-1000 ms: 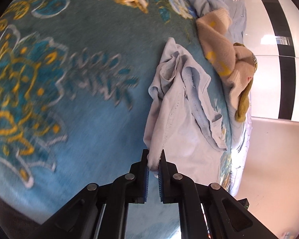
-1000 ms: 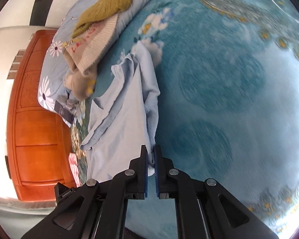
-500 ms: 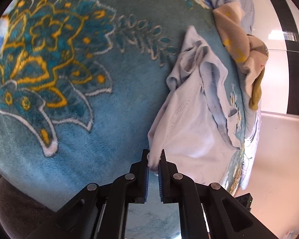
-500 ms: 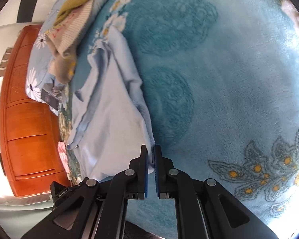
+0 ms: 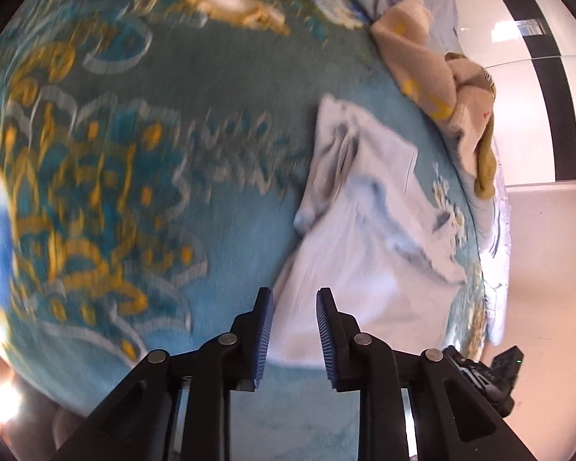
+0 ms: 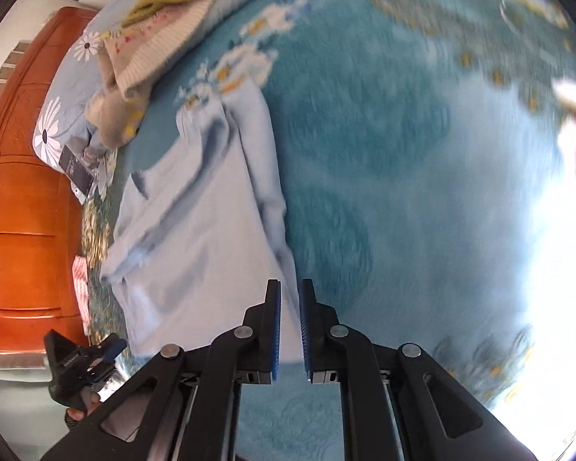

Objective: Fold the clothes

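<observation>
Two grippers are held low over a pale blue garment (image 5: 368,230) spread on the teal blanket (image 5: 134,192). At its near left corner the left gripper (image 5: 293,330) is parted wide, gripping nothing. Rightward, the right gripper (image 6: 289,322) shows a narrow gap over the hem; any grip cannot be confirmed.

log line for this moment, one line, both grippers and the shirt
left gripper: open | right gripper: open | light blue shirt: flat on teal blanket, released
</observation>
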### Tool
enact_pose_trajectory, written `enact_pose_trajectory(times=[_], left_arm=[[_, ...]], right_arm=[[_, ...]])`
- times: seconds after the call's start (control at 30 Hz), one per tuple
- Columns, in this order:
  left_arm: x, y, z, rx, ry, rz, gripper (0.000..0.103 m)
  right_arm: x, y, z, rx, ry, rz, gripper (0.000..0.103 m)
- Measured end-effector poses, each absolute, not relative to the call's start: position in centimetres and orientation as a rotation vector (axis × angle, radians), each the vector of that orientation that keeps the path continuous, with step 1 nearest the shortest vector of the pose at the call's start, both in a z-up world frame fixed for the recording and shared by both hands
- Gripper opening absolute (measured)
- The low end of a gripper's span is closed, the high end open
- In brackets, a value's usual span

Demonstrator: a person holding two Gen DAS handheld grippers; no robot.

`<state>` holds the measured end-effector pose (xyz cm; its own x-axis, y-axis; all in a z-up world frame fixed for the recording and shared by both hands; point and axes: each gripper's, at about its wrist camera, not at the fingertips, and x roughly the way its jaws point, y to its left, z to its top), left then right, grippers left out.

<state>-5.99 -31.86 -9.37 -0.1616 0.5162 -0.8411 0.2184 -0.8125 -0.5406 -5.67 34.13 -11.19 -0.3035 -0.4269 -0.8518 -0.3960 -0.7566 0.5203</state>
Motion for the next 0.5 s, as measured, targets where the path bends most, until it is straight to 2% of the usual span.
enact_pose_trajectory(times=[0.2,0.33,0.5], left_arm=[[-10.0,-29.5,-8.9,-1.859,-0.607,2.169,0.029],[-12.7,-28.0,-8.7,-1.836,-0.446,2.219,0.029],[-14.3,-26.6,-9.4,-1.833,-0.373,2.235,0.027]], right_arm=[[-10.2,34.0,-9.9,1.765,-1.029,-2.342,0.021],[-13.2,32.5,-9.8,1.75,-0.93,-2.363,0.023],[-15.7,32.0,-10.2,1.772,-0.825,-2.405,0.023]])
